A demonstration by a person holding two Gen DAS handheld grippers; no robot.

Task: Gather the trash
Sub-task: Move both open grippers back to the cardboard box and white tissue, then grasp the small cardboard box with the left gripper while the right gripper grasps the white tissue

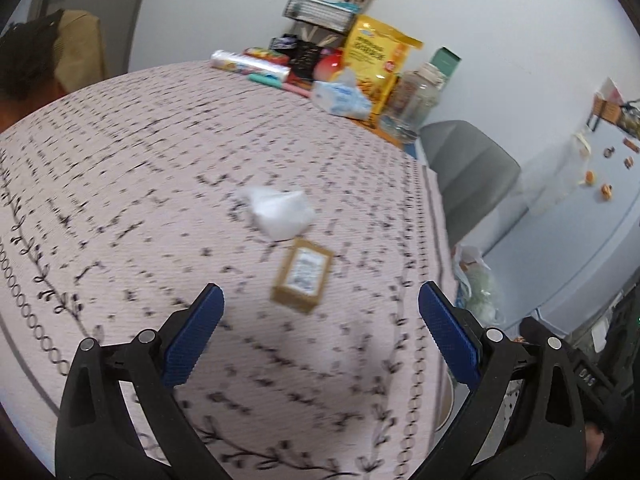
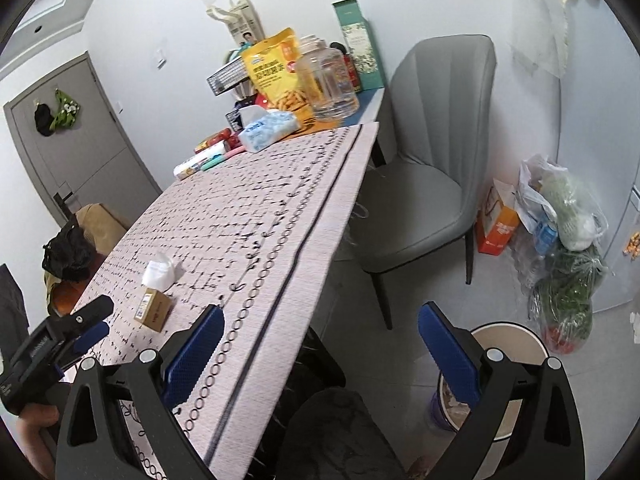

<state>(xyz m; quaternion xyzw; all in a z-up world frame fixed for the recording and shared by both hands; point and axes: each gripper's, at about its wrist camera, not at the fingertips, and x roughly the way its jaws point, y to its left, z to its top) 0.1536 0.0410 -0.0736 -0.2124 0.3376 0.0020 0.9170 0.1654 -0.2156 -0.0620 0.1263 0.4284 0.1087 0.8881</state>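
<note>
A small brown cardboard box point(image 1: 302, 276) with a white label lies on the pink patterned tablecloth point(image 1: 120, 160). A crumpled white tissue point(image 1: 280, 210) lies just beyond it. My left gripper point(image 1: 320, 300) is open and empty, hovering just short of the box. In the right wrist view the box point(image 2: 154, 308) and the tissue point(image 2: 160, 272) lie at the table's near left, with the left gripper point(image 2: 84, 328) beside them. My right gripper point(image 2: 320, 320) is open and empty, off the table's edge, above a round bin point(image 2: 508, 340) on the floor.
Snack bags, a tissue pack point(image 2: 268, 128), a glass jar and boxes crowd the table's far end. A grey chair point(image 2: 424, 176) stands by the table's right side. Plastic bags of groceries point(image 2: 560, 240) sit on the floor by the wall.
</note>
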